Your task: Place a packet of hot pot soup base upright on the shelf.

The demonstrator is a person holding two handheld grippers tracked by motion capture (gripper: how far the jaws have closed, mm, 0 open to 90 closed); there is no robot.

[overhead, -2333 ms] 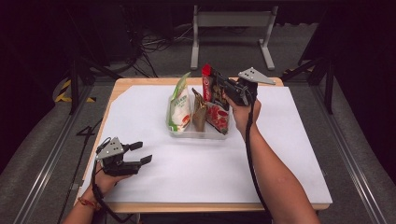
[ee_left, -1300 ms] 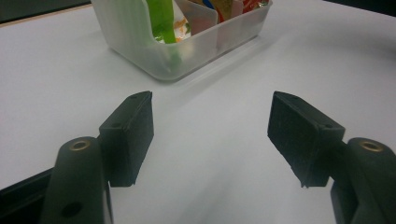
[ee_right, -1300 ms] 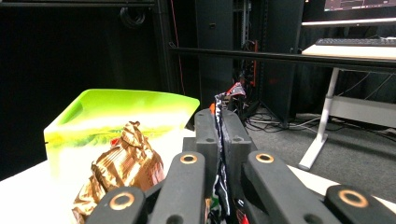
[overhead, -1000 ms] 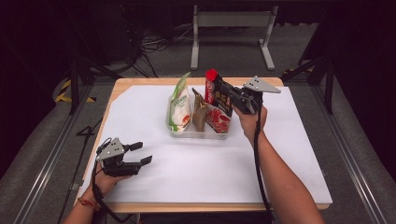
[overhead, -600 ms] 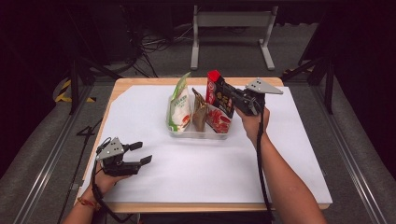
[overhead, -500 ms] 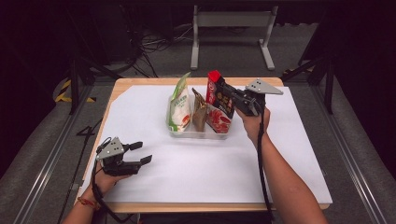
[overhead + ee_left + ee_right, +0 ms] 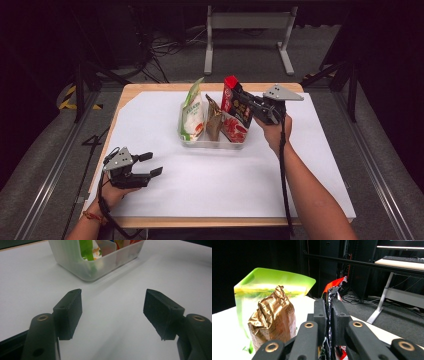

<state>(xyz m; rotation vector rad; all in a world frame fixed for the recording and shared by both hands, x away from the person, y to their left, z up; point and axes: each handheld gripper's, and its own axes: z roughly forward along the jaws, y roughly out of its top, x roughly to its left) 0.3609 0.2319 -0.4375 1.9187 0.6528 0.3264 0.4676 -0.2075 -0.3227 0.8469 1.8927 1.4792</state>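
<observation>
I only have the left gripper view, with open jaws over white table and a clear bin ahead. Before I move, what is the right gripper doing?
Observer: The right gripper is shut on the upper edge of a red packet, whose lower end sits in the clear bin.
Operator: What else is in that bin? I can only make out something green.
Observer: In the high view, a green packet stands at its left end, and a crumpled brown packet stands between that and the red one.
Operator: Is my left gripper close to the bin?
Observer: No. The left gripper is well apart from it, near the table's front left corner.
</observation>
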